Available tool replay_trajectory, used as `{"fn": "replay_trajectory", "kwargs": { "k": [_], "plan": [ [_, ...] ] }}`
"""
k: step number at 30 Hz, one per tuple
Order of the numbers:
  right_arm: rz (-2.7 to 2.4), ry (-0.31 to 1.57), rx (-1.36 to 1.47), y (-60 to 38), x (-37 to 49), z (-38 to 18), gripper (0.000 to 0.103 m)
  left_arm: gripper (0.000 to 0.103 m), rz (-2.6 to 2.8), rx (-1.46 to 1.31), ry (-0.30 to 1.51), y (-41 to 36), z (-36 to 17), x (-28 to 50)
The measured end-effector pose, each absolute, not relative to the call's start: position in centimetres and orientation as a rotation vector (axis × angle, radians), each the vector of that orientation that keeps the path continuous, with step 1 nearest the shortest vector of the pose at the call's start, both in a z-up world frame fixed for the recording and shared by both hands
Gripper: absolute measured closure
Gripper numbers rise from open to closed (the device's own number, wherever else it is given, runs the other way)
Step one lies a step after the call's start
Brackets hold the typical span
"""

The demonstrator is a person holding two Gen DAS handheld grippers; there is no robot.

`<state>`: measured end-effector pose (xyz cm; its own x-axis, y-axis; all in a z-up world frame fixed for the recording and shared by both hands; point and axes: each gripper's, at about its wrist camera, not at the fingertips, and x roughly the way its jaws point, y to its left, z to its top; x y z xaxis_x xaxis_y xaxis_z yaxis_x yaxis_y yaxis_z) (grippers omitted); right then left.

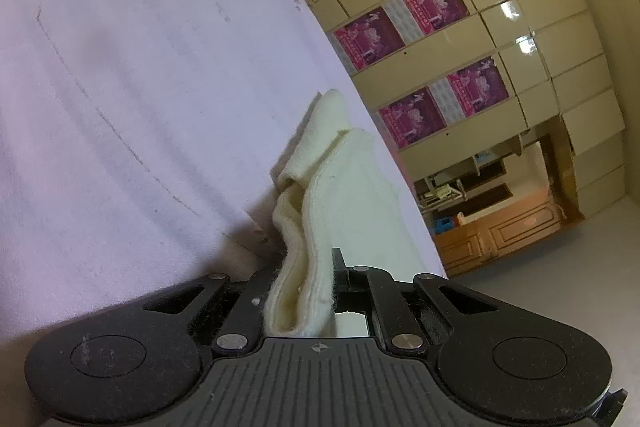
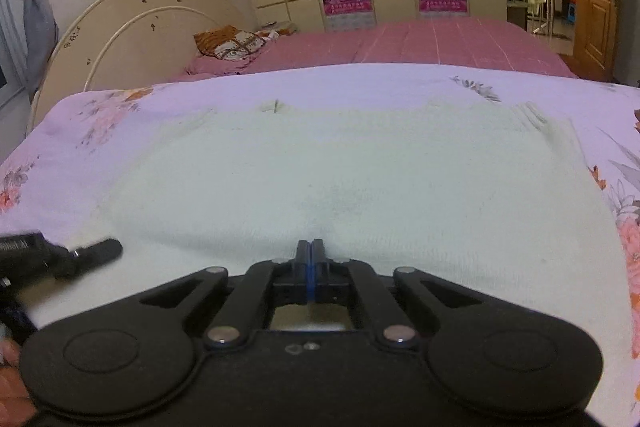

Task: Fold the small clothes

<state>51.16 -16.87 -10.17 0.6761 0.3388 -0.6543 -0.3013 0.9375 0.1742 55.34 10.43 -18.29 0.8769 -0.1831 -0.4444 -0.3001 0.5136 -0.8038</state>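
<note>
**Cream Garment: Handling and Grip Points**

The cream garment lies spread flat on the floral bedsheet, covering most of the sheet's near half. The fabric is a soft, fleecy knit: light, limp, non-fragile and unlikely to slip from rubber pads. It will sag and drape when lifted, so take hold at hemmed edges or corners, not mid-panel.

The left claw is closed on a bunched, doubled edge of the garment, which rises from the jaws in thick folds above the bedsheet. The right claw has its jaws pressed fully together at the garment's near edge; whether any fabric is pinched cannot be determined.
</note>
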Motion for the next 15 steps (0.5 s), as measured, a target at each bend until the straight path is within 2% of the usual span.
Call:
{"fn": "replay_trajectory", "kwargs": {
  "k": [4, 7, 11, 15],
  "plan": [
    [0.35, 0.743, 0.053, -16.7, 50.9, -9.9, 0.103, 0.096, 0.068, -1.055, 0.521, 10.6, -18.8, 54.8],
    [0.352, 0.685, 0.092, -16.9, 50.7, -8.5, 0.094, 0.096, 0.076, -1.038, 0.524, 10.5, -18.7, 55.3],
    [0.35, 0.7, 0.114, -17.1, 52.0, -8.7, 0.094, 0.096, 0.084, -1.031, 0.523, 10.5, -18.8, 53.3],
    [0.336, 0.727, 0.08, -16.7, 52.7, -10.0, 0.099, 0.096, 0.089, -0.985, 0.529, 10.0, -18.3, 52.4]
  ]
}}
